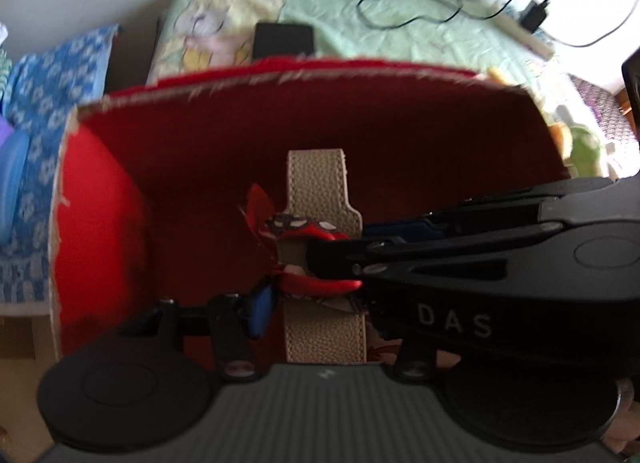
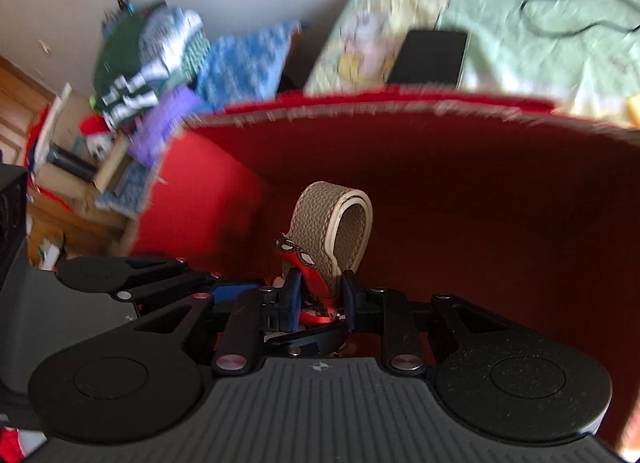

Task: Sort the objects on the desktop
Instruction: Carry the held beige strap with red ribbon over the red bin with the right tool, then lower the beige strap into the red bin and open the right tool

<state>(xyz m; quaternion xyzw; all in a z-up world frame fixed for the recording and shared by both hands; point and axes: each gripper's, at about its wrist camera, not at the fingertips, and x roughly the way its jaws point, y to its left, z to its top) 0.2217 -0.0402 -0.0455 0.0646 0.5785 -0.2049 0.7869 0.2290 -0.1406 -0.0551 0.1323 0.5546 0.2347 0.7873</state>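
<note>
A beige leather strap (image 1: 316,179), folded into a loop (image 2: 332,223), carries a red spider-mask charm (image 1: 304,229). It hangs over the inside of a red box (image 1: 400,135), whose frayed cardboard rim (image 2: 400,111) runs across the back. My left gripper (image 1: 320,315) grips the strap across its width; one blue pad (image 1: 260,307) shows, the other finger is hidden. My right gripper (image 2: 320,299) is shut on the charm and the strap's lower end. In the left wrist view it reaches in from the right (image 1: 352,247); the left gripper (image 2: 256,295) enters the right wrist view from the left.
Behind the box lies a pale green sheet (image 1: 380,27) with a black phone (image 1: 282,41) and a charger with its cable (image 1: 534,15). A blue patterned cloth (image 1: 52,103) lies to the left. A clothes pile (image 2: 144,59) sits far left; a green toy (image 1: 584,151) sits right.
</note>
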